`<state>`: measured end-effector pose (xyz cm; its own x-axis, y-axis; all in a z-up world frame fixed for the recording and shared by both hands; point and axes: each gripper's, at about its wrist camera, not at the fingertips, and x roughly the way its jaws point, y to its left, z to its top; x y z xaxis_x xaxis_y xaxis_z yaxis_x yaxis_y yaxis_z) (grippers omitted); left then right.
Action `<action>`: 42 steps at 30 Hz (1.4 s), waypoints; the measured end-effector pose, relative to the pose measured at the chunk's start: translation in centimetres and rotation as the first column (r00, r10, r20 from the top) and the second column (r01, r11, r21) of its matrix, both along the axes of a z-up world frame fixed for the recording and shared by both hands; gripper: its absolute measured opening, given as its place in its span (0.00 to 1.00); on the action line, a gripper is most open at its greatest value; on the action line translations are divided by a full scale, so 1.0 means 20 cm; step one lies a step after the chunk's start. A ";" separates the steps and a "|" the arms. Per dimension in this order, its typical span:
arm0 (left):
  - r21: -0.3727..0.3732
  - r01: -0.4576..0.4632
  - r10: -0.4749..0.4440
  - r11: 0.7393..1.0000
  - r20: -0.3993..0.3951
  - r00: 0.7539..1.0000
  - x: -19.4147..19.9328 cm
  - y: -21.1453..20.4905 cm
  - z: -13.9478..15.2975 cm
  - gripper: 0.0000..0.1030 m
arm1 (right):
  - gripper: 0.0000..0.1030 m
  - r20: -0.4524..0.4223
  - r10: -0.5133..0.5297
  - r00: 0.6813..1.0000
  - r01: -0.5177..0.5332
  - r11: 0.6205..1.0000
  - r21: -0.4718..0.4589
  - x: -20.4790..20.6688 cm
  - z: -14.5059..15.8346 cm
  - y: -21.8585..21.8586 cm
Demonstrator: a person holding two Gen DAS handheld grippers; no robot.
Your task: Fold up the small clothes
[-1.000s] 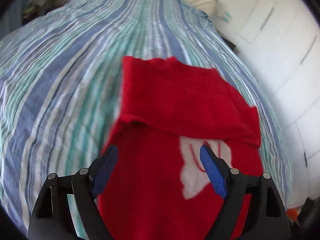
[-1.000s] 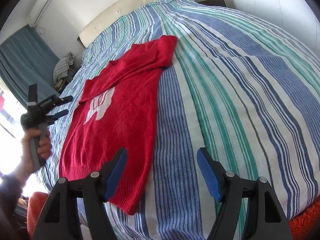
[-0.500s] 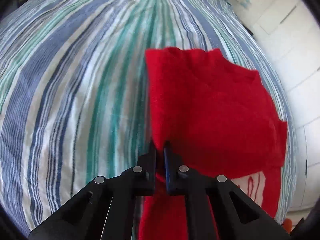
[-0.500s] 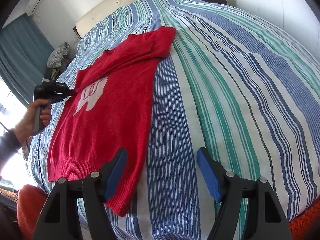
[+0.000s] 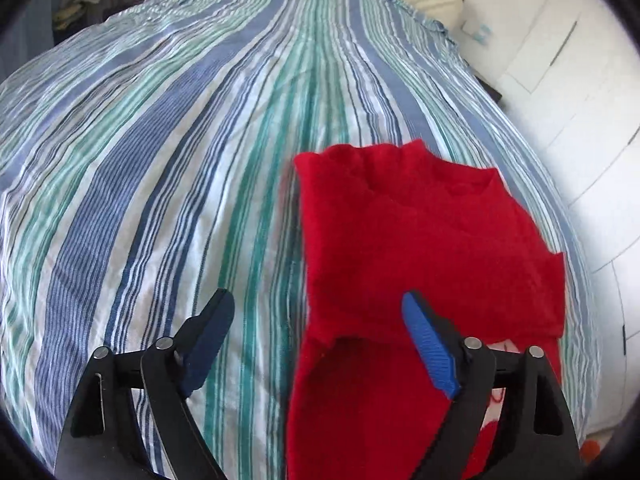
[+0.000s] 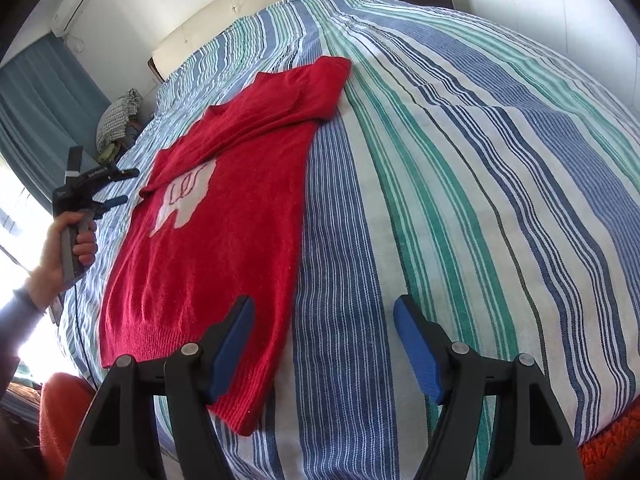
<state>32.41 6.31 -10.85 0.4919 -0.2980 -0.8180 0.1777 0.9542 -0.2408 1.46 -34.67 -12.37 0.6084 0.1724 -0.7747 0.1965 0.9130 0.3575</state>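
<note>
I'm in a home bedroom: a bed under a striped blue, green and white cover (image 6: 460, 168), cream headboard (image 6: 248, 4) at twelve o'clock, teal curtains (image 6: 36, 92) and wall air conditioner (image 6: 80, 0) toward ten o'clock.

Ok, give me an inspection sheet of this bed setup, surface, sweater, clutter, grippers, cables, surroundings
Surface: striped bedspread, lightly wrinkled.
Job's things: red sweater flat, sleeve folded across the chest, white motif showing.
Clutter: bundle of checked cloth beside the bed.
Grippers: left gripper has just been opening, jaws apart over the sweater's edge, holding nothing; right gripper open, empty.
Cables: dark cord trailing below the left hand.
Surroundings: cream headboard, teal curtain, wall air conditioner.
</note>
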 end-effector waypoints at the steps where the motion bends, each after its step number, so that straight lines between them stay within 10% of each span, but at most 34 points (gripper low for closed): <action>1: 0.047 0.011 -0.010 0.999 -0.015 1.000 -0.01 -0.02 -0.03 0.89 | 0.69 0.001 0.002 1.000 -0.002 1.000 -0.010 0.00 0.00 0.01; 5: 0.210 -0.049 0.067 0.977 -0.079 0.995 -0.08 0.08 -0.17 0.81 | 0.69 0.024 -0.002 1.000 0.003 0.999 -0.033 -0.02 0.04 0.02; 19: -0.086 -0.313 0.311 0.946 -0.030 0.950 -1.05 0.58 -0.16 0.90 | 0.69 0.061 -0.028 0.998 0.033 0.996 -0.087 -0.06 0.09 0.03; 42: 0.028 -0.266 0.266 0.964 -0.003 0.964 -1.04 0.48 -0.22 0.92 | 0.70 0.022 -0.110 0.994 0.111 0.993 -0.046 -0.09 0.04 -0.08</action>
